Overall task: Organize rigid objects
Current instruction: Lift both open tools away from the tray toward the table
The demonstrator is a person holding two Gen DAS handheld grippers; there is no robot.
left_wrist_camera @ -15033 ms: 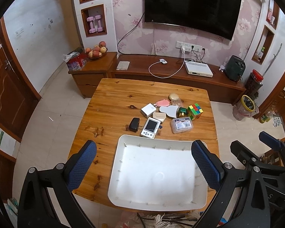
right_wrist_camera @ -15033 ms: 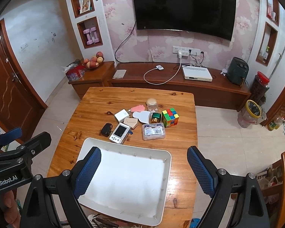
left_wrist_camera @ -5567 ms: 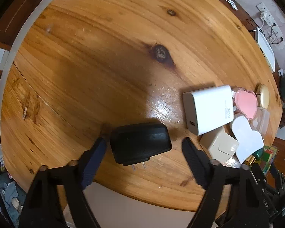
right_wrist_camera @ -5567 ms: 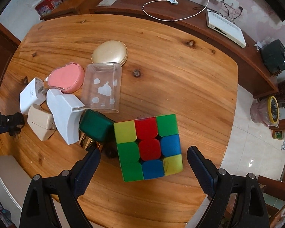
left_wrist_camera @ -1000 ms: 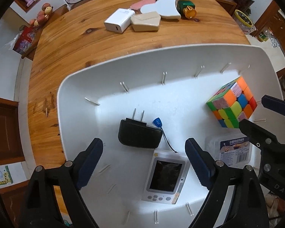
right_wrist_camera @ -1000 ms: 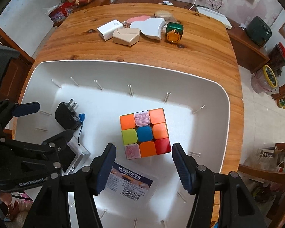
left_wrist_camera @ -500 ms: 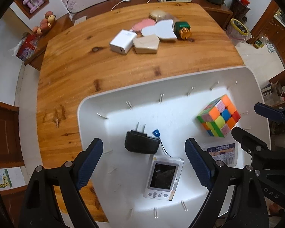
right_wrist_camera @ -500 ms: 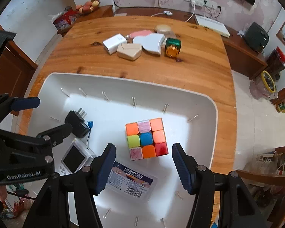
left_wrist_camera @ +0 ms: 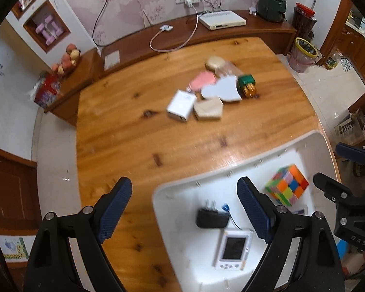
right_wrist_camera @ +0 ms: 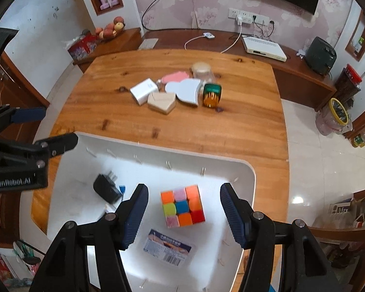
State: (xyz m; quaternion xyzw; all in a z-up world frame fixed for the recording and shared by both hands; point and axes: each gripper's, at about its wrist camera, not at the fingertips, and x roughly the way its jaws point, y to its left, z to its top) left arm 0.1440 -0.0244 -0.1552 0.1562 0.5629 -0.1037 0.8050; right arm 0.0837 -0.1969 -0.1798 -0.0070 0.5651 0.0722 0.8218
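Both claws are hanging spread and empty over the white tray (right_wrist_camera: 245, 170): the left gripper (left_wrist_camera: 182, 209) at its near-left corner, the right gripper (right_wrist_camera: 183, 209) above the colour cube (right_wrist_camera: 182, 205). The black plug (right_wrist_camera: 105, 191), the handheld screen (left_wrist_camera: 232, 249) and a labelled clear box (right_wrist_camera: 169, 247) are lying in the tray; the small boxes (right_wrist_camera: 168, 92) are sitting clustered on the wooden table (right_wrist_camera: 231, 126).

Right claw (right_wrist_camera: 184, 209) spread empty above cube (right_wrist_camera: 182, 206) in tray (right_wrist_camera: 245, 170).
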